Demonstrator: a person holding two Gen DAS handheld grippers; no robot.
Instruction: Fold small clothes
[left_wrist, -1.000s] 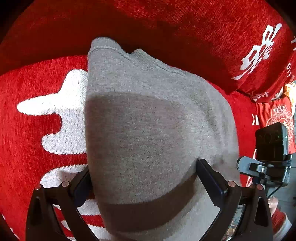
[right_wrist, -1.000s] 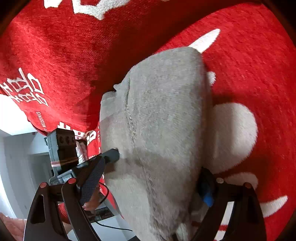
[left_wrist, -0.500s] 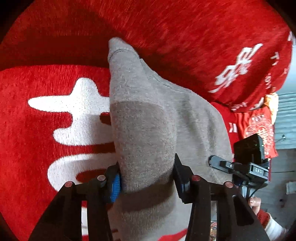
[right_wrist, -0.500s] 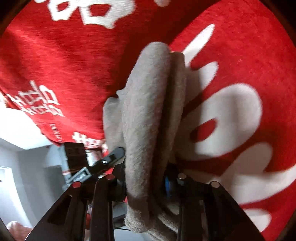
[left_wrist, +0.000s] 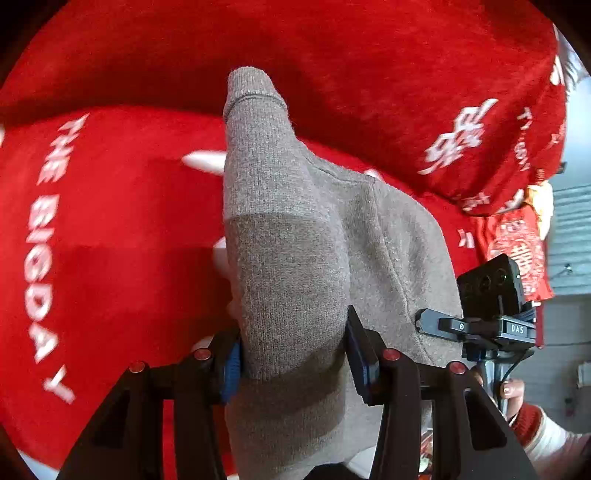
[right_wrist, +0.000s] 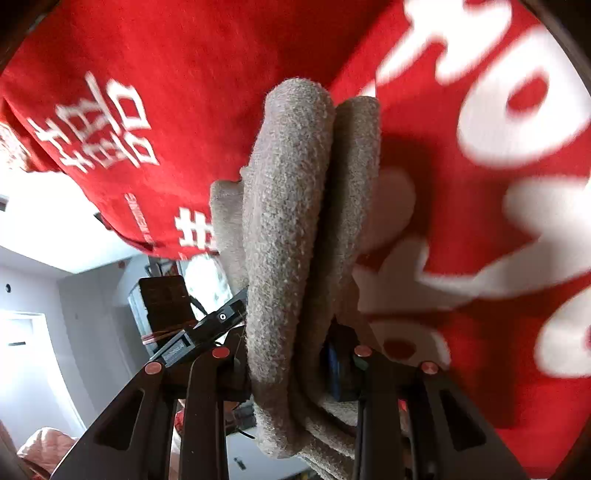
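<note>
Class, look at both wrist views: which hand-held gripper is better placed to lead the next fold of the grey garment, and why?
Probably the left hand-held gripper: it pinches one broad bunch of the grey garment that trails toward its cuff. The right hand-held gripper clamps several stacked layers, so it better serves as the anchor.

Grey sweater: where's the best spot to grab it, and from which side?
Grab the grey sweater at its thick bunched bottom edge, coming from below, one side each. Both tongs, left and right, already pinch folded layers there; the rest drapes away limply over the red blanket.
</note>
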